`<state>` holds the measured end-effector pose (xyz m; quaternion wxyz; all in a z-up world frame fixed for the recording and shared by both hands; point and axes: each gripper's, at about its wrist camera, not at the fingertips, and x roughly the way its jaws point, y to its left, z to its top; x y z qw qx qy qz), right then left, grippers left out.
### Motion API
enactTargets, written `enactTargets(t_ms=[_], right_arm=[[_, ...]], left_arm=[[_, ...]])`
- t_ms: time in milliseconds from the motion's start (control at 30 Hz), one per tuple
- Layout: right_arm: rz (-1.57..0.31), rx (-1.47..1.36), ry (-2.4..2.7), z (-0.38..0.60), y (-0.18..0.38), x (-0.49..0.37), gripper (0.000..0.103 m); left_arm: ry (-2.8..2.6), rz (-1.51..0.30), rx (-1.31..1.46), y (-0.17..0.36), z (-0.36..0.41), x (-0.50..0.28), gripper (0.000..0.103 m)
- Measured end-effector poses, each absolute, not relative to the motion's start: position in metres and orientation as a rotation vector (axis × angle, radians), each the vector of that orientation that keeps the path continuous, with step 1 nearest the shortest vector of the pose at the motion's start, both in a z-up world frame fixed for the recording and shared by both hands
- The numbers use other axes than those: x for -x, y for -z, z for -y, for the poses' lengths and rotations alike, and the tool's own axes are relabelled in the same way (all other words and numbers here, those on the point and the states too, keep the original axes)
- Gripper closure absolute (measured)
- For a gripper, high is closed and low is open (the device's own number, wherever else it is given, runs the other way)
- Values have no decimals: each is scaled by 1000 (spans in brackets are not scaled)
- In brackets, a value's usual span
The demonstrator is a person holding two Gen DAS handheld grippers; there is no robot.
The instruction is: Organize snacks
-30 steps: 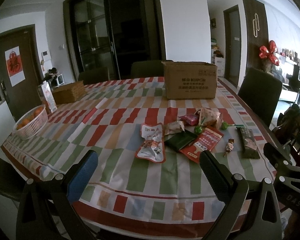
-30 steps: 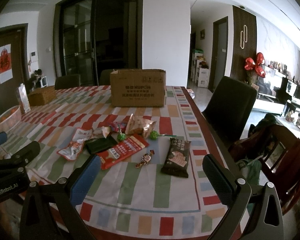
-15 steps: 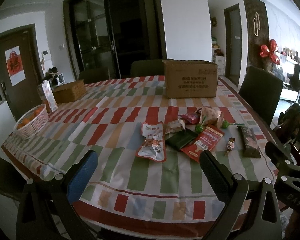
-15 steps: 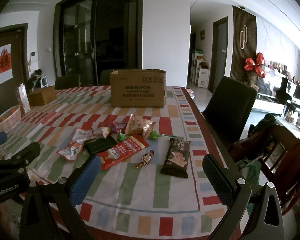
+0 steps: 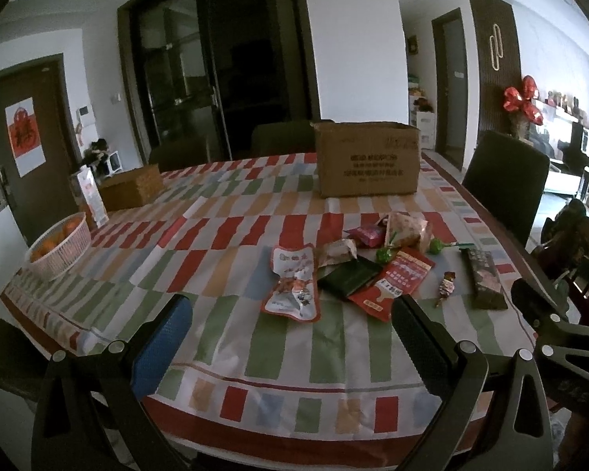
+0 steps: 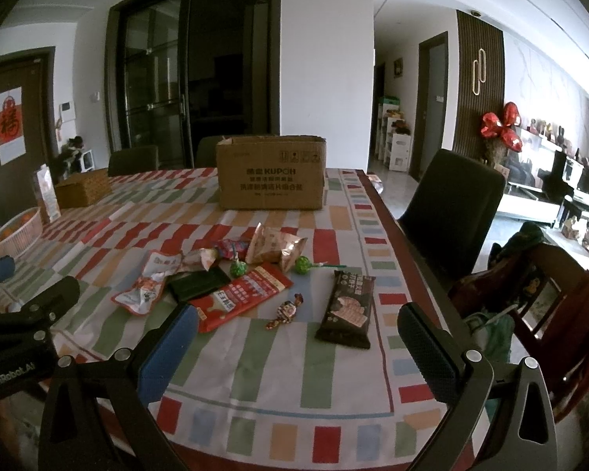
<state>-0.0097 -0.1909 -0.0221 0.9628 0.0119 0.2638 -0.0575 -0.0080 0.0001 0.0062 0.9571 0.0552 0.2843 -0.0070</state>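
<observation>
Holding both tools over the near edge of the table (image 6: 373, 204), I have nothing in either. My left gripper (image 5: 290, 333) is spread wide, empty, its blue pad on one side and black pad on the other. My right gripper (image 6: 298, 337) is spread just as wide and also empty, and it sits beside the left one, whose black body shows at the left edge of the right wrist view.

Ahead of both tools the snacks lie in a loose cluster on the striped cloth. Straight ahead of my left gripper is the white-and-red pouch (image 5: 294, 282), with a dark green packet (image 5: 349, 278) just to its right and a red flat packet (image 5: 392, 282) overlapping the green one's right edge. Beyond those lie a crinkled beige bag (image 5: 406, 229), a small pink pack (image 5: 367, 234) and two green lollipops (image 5: 383, 255).

Ahead of my right gripper, between its fingers, are a small wrapped candy (image 6: 286, 311) and, to its right, a dark brown bar (image 6: 347, 308), apart from the rest. Farther on, past the cluster, a cardboard box (image 6: 271, 174) stands upright with its top open. Far off to my left a white basket of oranges (image 5: 61, 249) sits at the table's edge.
</observation>
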Motion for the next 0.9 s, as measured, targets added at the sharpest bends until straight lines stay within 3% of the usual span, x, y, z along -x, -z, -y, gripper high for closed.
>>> enactTargets(t_ms=[900], right_arm=[[-679,-82,195,237,62,-52,0]], left_arm=[[188,-645,-297,33,70,-75,1]])
